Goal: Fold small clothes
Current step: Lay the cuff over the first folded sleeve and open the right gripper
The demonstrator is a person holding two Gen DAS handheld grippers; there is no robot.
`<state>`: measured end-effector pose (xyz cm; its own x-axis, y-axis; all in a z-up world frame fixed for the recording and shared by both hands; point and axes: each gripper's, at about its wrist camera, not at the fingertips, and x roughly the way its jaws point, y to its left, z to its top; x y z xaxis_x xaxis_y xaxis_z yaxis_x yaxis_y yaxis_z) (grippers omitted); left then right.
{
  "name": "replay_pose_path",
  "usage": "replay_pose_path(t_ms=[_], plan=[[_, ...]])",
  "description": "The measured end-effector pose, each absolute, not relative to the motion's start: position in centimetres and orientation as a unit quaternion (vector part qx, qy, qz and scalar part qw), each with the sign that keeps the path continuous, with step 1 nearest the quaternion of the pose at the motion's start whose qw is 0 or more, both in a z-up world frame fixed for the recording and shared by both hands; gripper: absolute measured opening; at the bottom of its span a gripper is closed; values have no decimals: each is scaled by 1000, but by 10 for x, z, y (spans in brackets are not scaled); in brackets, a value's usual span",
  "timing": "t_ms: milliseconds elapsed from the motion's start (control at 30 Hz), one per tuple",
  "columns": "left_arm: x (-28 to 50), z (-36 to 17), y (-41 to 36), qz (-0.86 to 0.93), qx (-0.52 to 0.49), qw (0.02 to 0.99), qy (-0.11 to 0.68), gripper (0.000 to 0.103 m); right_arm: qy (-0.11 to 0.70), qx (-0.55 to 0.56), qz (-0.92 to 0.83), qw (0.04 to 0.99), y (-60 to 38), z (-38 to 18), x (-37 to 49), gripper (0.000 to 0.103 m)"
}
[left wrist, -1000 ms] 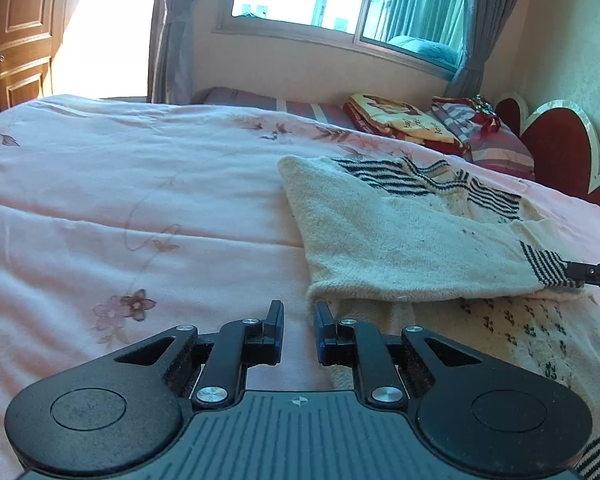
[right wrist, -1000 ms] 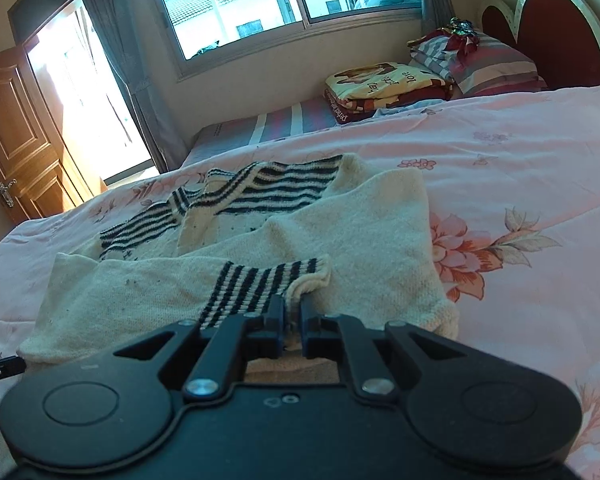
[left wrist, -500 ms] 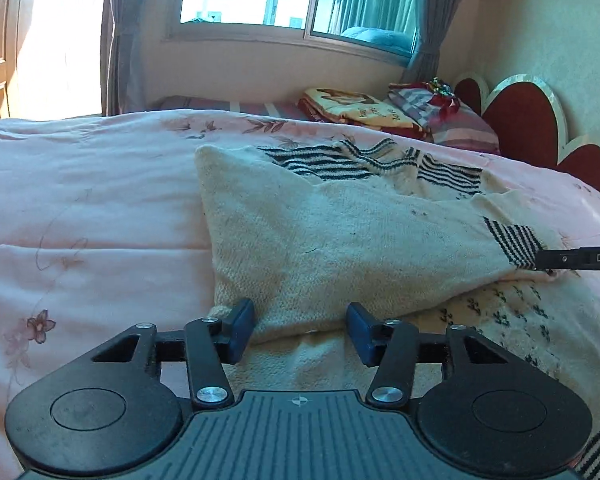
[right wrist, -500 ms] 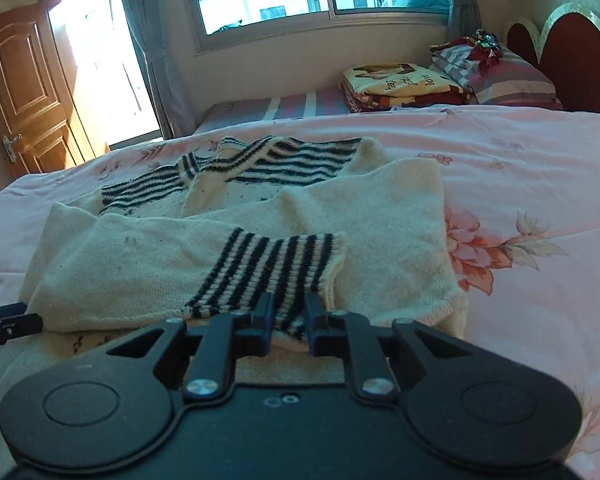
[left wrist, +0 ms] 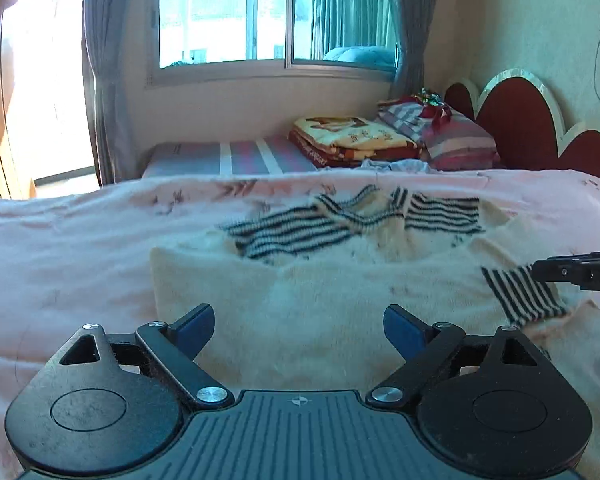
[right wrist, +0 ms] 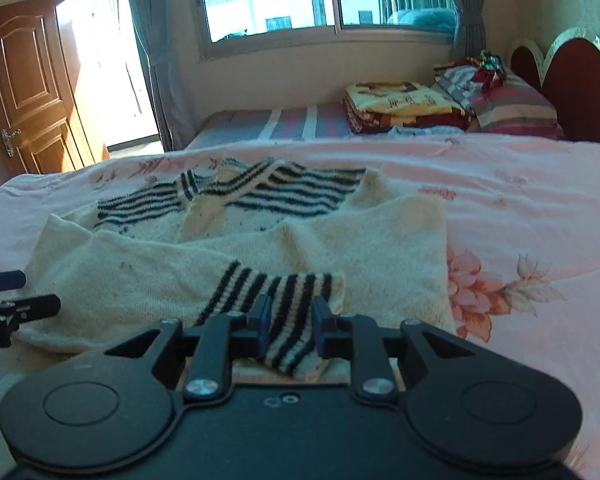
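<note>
1. We see a pink floral quilt [right wrist: 520, 208] covering the bed, with a red scalloped headboard [left wrist: 516, 120] at its far right corner.
2. A cream knit sweater [right wrist: 364, 248] with black stripes lies on the quilt's near left part, sleeves folded across its body.
3. A folded blanket [right wrist: 404, 106] and striped pillow [right wrist: 512, 110] sit along the far edge.
4. Our left gripper [left wrist: 298, 330] has just been opening; its jaws stand wide, nothing pinched, over the sweater's folded near edge.
5. Our right gripper [right wrist: 288, 328] has just been opening slightly; the striped cuff [right wrist: 284, 300] lies between its parted pads, and we cannot tell whether they press it.
</note>
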<state>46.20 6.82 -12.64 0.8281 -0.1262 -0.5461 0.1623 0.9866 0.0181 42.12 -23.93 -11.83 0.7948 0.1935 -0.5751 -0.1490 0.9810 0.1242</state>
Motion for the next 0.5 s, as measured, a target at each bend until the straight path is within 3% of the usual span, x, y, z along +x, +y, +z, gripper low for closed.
replay_pose_path(t_ms=[100,233,267,500], plan=[[497,-125,71,-67,27,954,290,91,312,43,85,945,-244,-118,443,27],[538,-160,89,-31,8,938,345,91,341,-7,87,936,-233,-139,463,27],[537,-166,92,-38,11,944,329,95,333,-22,90,938,-232,-144,462,27],[534,-167,88,-32,22,944,329,96,330,-10,103,938,-242,-143,460,25]])
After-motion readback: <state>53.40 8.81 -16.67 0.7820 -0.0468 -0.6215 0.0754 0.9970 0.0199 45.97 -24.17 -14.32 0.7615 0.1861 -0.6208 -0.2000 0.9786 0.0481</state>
